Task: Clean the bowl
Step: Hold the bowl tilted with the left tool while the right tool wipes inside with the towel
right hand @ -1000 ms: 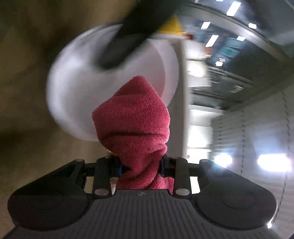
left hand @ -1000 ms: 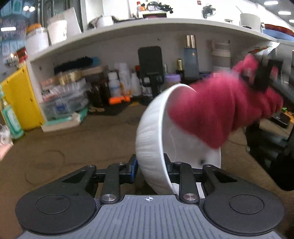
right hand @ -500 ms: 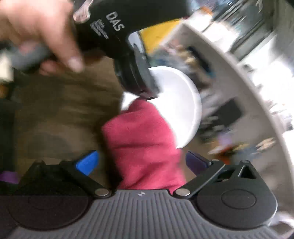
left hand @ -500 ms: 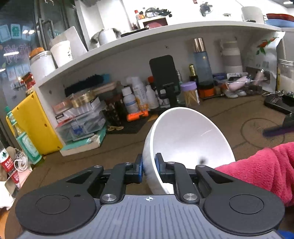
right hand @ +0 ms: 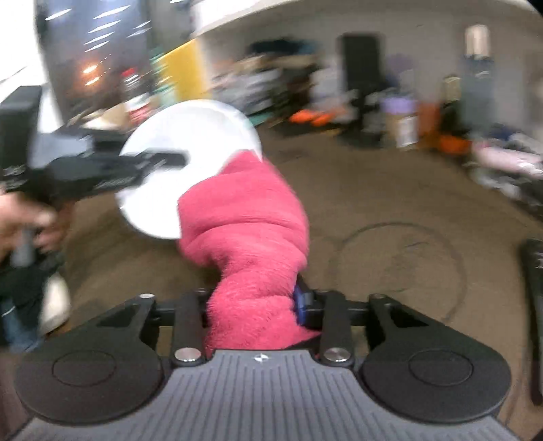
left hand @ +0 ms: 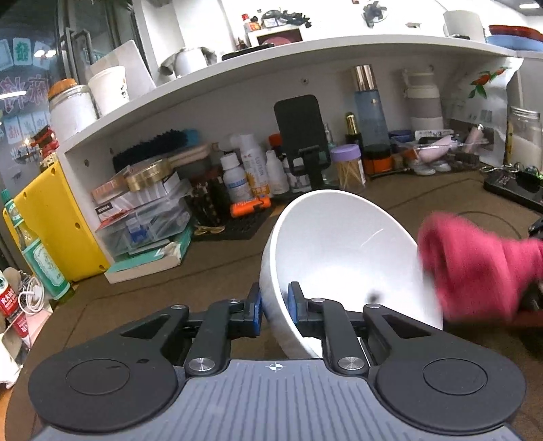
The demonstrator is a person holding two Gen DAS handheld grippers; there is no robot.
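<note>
Fingers [left hand: 257,307] pinch the tilted white bowl's [left hand: 342,251] speckled rim.

A plain white bowl [left hand: 342,251] is seen against a brown tabletop [left hand: 217,268]. A pinkish-red cloth [right hand: 244,220] is shown, with blue pads on black fingers [left hand: 292,298]. A yellow cabinet [left hand: 51,217] is visible.

Left wrist view: sharp, evenly bright indoor light, heavy fisheye bending at the shelf [left hand: 339,44] edges; only the red cloth [left hand: 475,268] smears. Right wrist view: motion-blurred throughout, dimmer, streaked ceiling lights [right hand: 112,23], dark corners.
</note>
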